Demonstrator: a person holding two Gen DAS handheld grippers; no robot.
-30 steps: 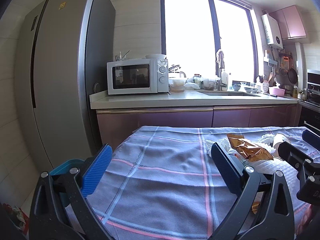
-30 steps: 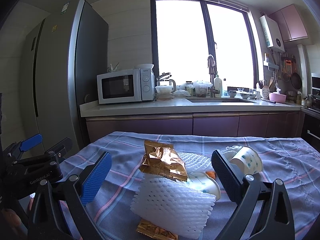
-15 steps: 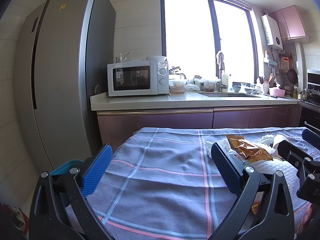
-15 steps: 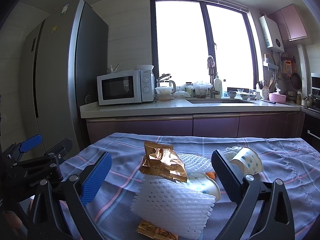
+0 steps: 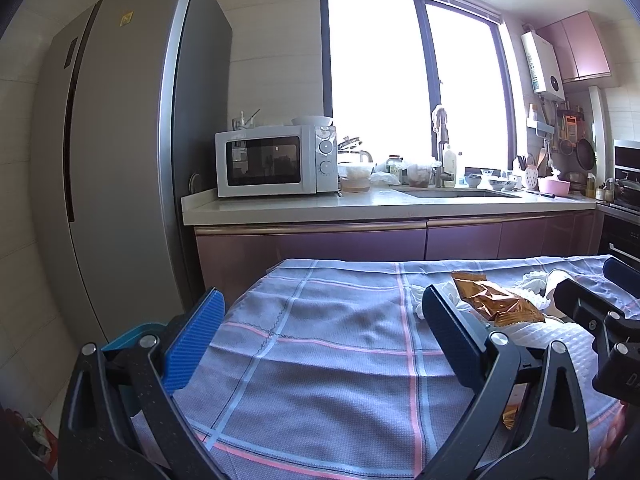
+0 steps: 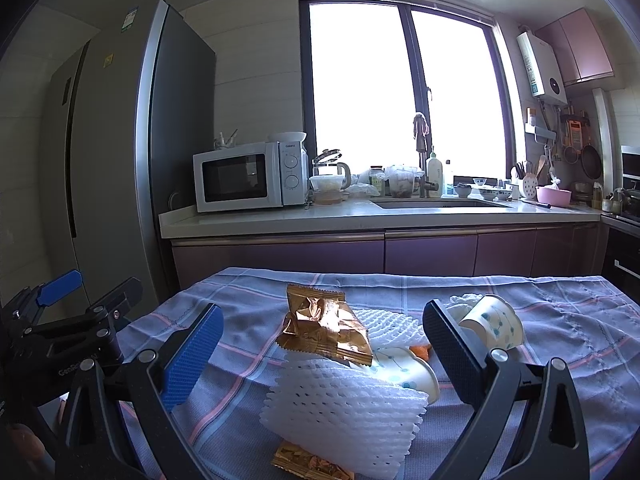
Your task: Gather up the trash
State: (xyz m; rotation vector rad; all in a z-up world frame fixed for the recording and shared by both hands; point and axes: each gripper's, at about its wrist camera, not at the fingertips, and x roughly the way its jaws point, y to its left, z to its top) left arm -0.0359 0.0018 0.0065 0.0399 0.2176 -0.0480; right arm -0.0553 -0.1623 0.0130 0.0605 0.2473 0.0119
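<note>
A pile of trash lies on the checked tablecloth (image 6: 560, 320). In the right wrist view it holds a gold snack wrapper (image 6: 324, 328), white foam netting (image 6: 340, 412), two tipped paper cups (image 6: 494, 326) (image 6: 404, 372) and a second wrapper (image 6: 304, 460) under the netting. My right gripper (image 6: 320, 356) is open around the pile, just above it. My left gripper (image 5: 320, 340) is open and empty over bare cloth, left of the pile. The gold wrapper also shows in the left wrist view (image 5: 496, 304), with the right gripper (image 5: 600, 320) beside it.
A blue bin (image 5: 132, 336) stands on the floor by the table's left edge. A grey fridge (image 5: 120, 160) stands at the left. A counter (image 5: 360, 204) with a microwave (image 5: 276, 164) and sink runs behind the table. The left gripper shows at the right wrist view's left edge (image 6: 72, 320).
Both views have shifted only slightly; the gold wrapper sits a little further right in the left wrist view. Both grippers stay open.
</note>
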